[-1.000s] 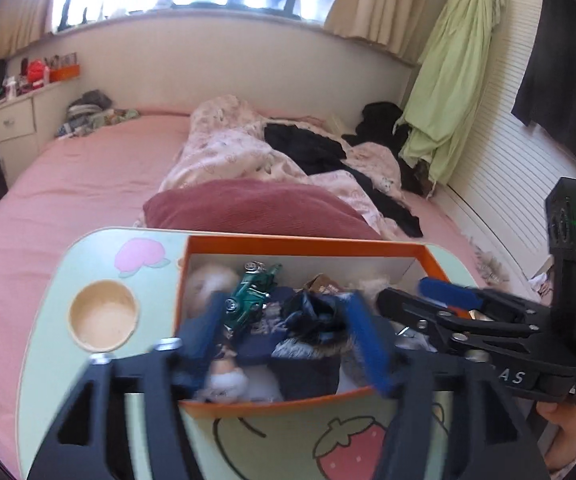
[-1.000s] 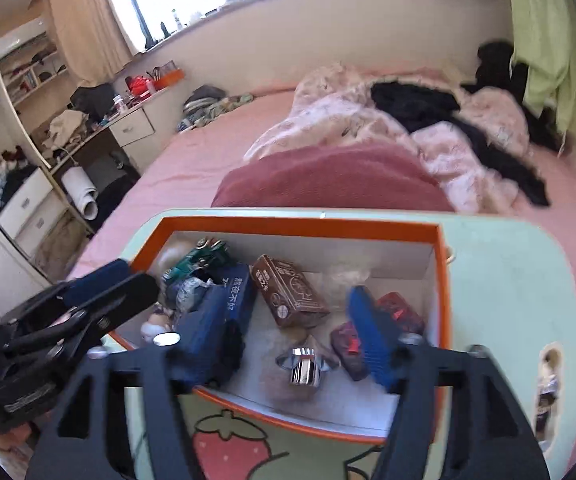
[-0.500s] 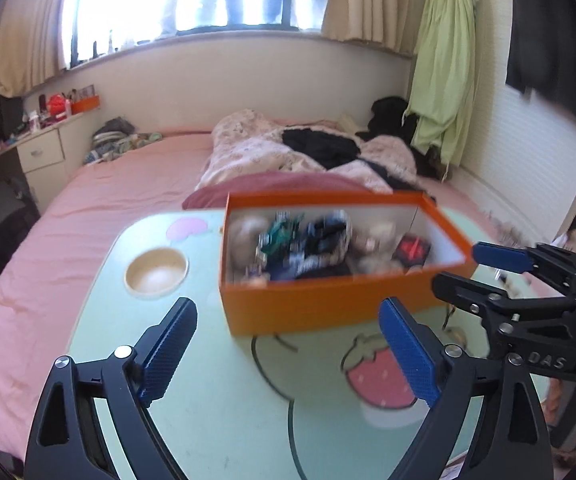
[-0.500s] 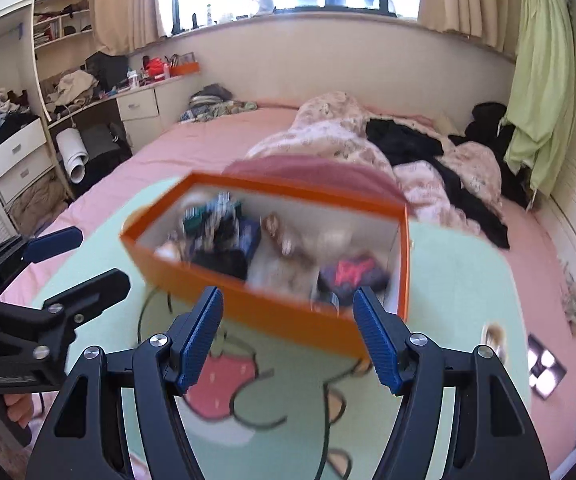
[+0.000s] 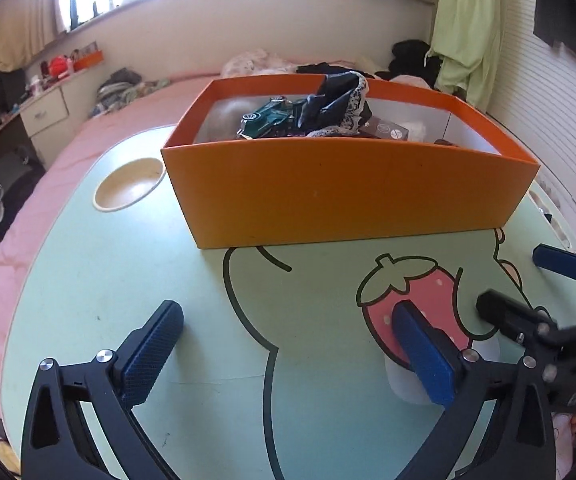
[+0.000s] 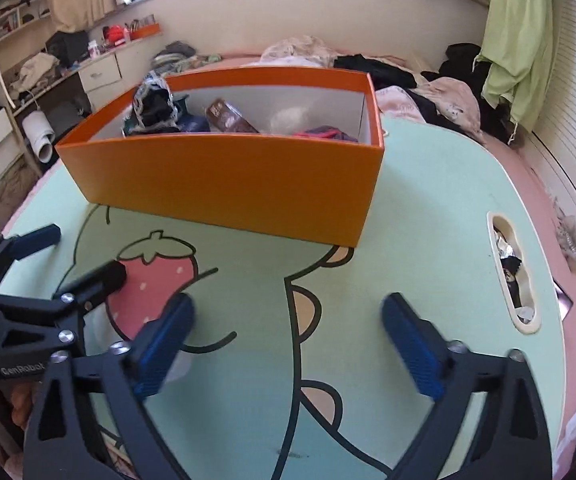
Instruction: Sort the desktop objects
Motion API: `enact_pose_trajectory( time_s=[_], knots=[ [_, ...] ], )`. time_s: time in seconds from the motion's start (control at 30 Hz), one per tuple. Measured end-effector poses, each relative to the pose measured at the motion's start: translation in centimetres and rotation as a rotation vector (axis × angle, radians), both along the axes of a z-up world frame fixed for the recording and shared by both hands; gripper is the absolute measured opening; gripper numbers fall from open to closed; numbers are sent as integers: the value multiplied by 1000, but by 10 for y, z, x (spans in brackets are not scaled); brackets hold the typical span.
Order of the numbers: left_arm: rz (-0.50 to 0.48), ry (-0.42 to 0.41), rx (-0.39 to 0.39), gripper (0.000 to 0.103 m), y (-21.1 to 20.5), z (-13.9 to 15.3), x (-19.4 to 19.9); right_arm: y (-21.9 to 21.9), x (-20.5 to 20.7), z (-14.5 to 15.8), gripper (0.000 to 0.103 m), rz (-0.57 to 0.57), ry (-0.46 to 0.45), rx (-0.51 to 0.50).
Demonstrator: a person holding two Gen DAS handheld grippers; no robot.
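An orange box (image 5: 348, 196) stands on the mint-green table (image 5: 127, 288). It holds a green toy car (image 5: 271, 120), black lace cloth (image 5: 340, 100) and a brown packet (image 6: 227, 116). The box also shows in the right wrist view (image 6: 227, 184). My left gripper (image 5: 292, 352) is open and empty, low over the table in front of the box. My right gripper (image 6: 296, 344) is open and empty, beside the left one; it shows in the left wrist view (image 5: 528, 292). A small translucent white cup (image 5: 404, 380) stands on the table between the two grippers.
A round cup recess (image 5: 129, 190) lies in the table left of the box. A slot with small items (image 6: 512, 272) lies in the table's right edge. A pink bed with clothes (image 6: 408, 80) lies behind the table. Drawers (image 6: 99, 74) stand at the left.
Both grippers have pulled back out of the box and dropped low over the table front. Both jaws have opened wider and are empty.
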State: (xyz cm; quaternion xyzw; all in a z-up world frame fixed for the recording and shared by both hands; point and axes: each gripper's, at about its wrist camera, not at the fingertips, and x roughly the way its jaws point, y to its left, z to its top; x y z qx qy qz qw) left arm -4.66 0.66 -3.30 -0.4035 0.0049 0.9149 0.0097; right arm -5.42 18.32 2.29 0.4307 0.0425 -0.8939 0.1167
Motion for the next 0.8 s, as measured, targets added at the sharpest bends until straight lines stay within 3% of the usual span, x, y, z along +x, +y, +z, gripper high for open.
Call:
enact_pose_trajectory(
  time_s=[0.8],
  knots=[
    [1,7,-1,103,0,-2,-3,-3,3,-6,103,26,-1,15]
  ],
)
